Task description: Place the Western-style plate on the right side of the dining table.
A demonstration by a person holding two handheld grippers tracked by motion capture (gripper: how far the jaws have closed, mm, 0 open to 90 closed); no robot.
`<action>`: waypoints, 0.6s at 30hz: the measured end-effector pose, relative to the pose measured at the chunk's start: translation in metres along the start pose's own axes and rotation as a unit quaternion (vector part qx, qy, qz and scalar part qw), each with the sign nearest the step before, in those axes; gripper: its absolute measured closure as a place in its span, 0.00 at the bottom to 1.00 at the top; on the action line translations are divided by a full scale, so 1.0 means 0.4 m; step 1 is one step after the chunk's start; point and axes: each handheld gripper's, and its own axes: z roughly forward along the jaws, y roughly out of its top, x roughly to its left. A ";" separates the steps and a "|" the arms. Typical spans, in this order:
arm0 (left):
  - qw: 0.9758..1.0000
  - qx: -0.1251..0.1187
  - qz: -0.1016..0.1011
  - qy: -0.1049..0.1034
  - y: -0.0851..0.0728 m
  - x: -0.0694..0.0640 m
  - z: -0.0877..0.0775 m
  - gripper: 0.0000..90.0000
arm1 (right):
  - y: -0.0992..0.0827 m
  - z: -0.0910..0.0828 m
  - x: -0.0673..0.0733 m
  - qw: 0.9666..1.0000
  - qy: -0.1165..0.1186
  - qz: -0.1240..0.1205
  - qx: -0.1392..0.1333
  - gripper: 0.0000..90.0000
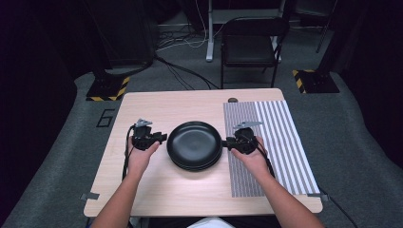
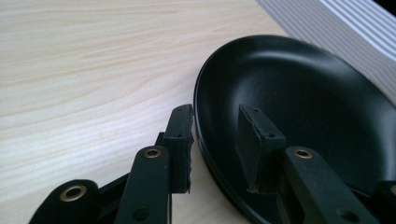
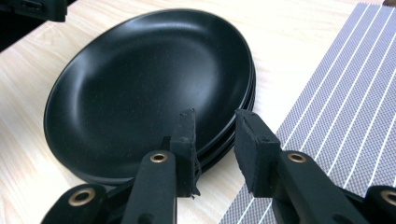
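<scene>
Your left hand-held gripper (image 1: 160, 138) straddles the top plate's (image 1: 194, 142) rim, jaws apart; your right hand-held gripper (image 1: 227, 142) stands open beside the stack on the bench (image 1: 157, 185). Lift unevenly and the plate could tilt and slip.

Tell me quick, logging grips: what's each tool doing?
Left tool: open, straddling the top plate rim, not pressing.
Right tool: open beside the plates' edge, holding nothing.
</scene>
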 end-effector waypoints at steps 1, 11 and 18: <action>1.000 0.004 0.000 0.000 0.003 -0.003 0.002 0.75 | 0.003 0.001 -0.002 1.000 0.000 0.000 0.000 0.77; 1.000 0.014 -0.018 -0.007 -0.016 -0.002 0.026 0.86 | 0.003 0.025 -0.013 1.000 -0.002 0.013 0.014 0.85; 0.999 0.029 -0.032 -0.011 -0.032 0.005 0.036 0.89 | 0.000 0.043 -0.015 1.000 0.000 0.021 0.017 0.88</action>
